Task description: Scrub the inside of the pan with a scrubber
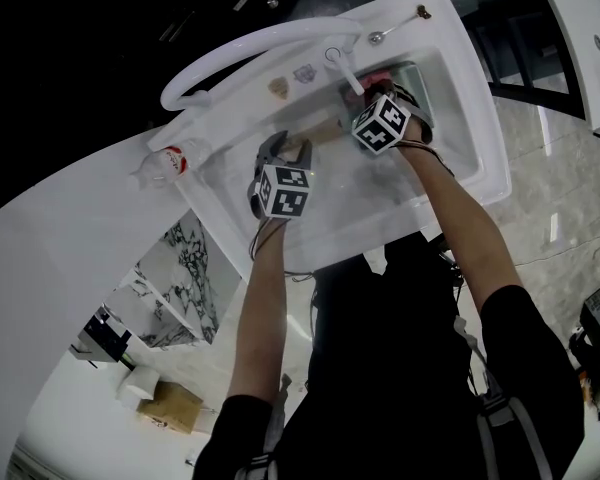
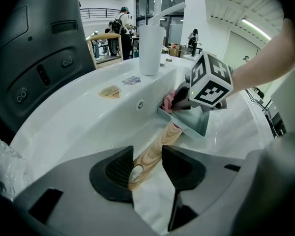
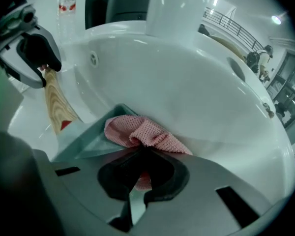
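A square grey metal pan (image 1: 412, 74) (image 2: 196, 124) (image 3: 83, 136) sits tilted inside the white sink (image 1: 460, 118). Its wooden handle (image 2: 157, 149) (image 3: 56, 102) runs toward my left gripper (image 1: 283, 158) (image 2: 147, 152), which is shut on the handle's end. My right gripper (image 1: 373, 90) (image 3: 142, 154) is shut on a pink mesh scrubber (image 3: 142, 132) (image 2: 169, 100). The scrubber rests against the pan's inner wall near a corner. From the left gripper view, the right gripper (image 2: 187, 95) hides most of the pan's inside.
A white faucet (image 1: 345, 68) (image 2: 151, 48) stands at the sink's back rim, with a curved white rail (image 1: 240, 53) behind it. A plastic bottle (image 1: 165, 163) (image 3: 68, 6) lies on the counter at left. Stickers (image 2: 109, 91) and an overflow hole (image 2: 139, 104) mark the basin wall.
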A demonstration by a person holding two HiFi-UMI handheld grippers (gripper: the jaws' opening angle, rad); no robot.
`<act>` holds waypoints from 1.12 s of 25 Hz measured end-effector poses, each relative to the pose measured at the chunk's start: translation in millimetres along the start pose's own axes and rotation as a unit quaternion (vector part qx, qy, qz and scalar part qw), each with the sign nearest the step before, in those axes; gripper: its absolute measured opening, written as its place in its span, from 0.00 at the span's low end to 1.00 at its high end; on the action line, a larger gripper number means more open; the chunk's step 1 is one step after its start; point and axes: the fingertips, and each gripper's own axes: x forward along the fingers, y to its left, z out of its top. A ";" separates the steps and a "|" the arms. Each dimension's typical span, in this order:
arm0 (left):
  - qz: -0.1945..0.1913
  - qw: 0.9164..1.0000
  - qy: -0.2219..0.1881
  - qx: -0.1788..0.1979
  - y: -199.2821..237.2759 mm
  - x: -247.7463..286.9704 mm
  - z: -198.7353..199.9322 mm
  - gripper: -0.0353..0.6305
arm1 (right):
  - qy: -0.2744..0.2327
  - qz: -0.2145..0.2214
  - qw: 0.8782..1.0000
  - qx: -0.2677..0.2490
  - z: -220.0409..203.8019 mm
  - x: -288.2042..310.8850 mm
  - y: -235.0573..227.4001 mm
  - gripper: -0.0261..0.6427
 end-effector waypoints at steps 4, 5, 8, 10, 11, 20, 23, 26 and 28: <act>0.001 1.000 0.000 0.000 0.0 -0.2 0.2 0.34 | -0.032 0.024 0.999 0.008 13.9 -1.0 13.9 0.07; 0.001 1.000 0.001 -0.002 0.3 -0.8 -0.3 0.34 | -0.040 0.037 0.999 0.005 17.5 -1.5 18.9 0.07; -0.001 1.000 0.003 -0.006 -0.3 -0.1 0.7 0.34 | -0.061 0.074 0.995 -0.019 27.2 -3.4 32.3 0.07; 0.000 1.000 0.003 -0.007 -0.1 0.4 1.0 0.34 | -0.064 0.089 0.994 -0.028 31.8 -3.8 38.3 0.07; 0.001 1.000 0.003 -0.008 0.2 0.3 0.7 0.34 | -0.063 0.096 0.993 -0.030 33.0 -4.1 41.1 0.07; 0.003 1.000 0.004 -0.010 0.4 -0.4 -0.1 0.34 | -0.025 0.166 0.980 -0.111 9.2 -22.7 73.5 0.07; 0.003 1.000 0.005 -0.011 0.3 0.0 0.0 0.34 | -0.012 0.201 0.969 -0.143 -6.7 -29.9 89.0 0.07; 0.003 1.000 0.005 -0.011 0.2 0.0 -0.4 0.34 | 0.003 0.247 0.956 -0.159 -20.3 -35.5 102.0 0.07; 0.004 1.000 0.004 -0.011 0.4 0.1 0.0 0.34 | 0.013 0.280 0.947 -0.159 -24.4 -40.2 106.6 0.07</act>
